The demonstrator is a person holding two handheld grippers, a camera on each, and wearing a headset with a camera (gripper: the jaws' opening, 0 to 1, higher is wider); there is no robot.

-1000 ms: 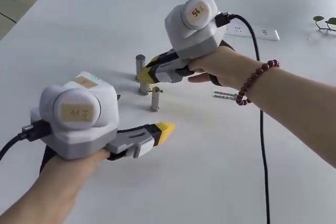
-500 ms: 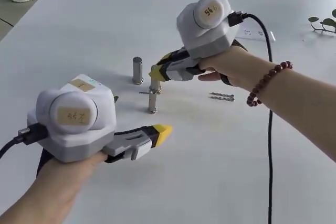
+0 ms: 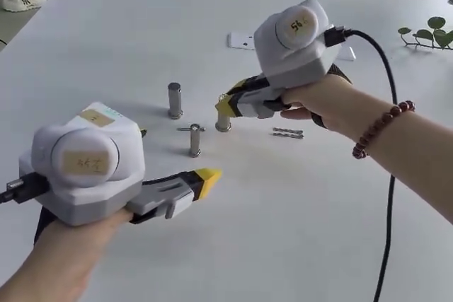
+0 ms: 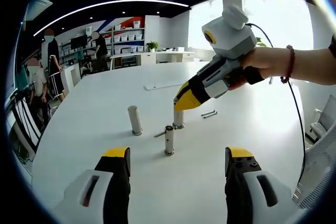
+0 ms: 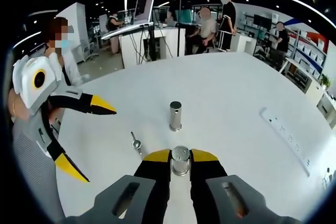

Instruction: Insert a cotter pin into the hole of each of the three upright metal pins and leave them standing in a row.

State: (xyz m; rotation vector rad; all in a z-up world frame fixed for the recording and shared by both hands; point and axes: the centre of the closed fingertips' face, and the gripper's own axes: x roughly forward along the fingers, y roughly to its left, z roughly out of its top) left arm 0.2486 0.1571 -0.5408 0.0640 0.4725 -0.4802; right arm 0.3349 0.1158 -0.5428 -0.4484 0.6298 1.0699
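Right gripper view: right gripper (image 5: 180, 153) pinches metal pin (image 5: 180, 168) beside cottered pin (image 3: 195, 141).
We'd hold high; stiff, slick, perhaps light; left gripper (image 4: 177, 153) gapes.

White table (image 3: 283, 231) bears three upright metal pins (image 3: 175, 100); loose cotter pins (image 3: 287, 133); power strip (image 3: 241, 40).

3 silver pins (image 3: 174, 100), white table (image 3: 283, 231), yellow-tipped left gripper (image 3: 207, 177) and right gripper (image 3: 226, 107) (pale grey bodies)
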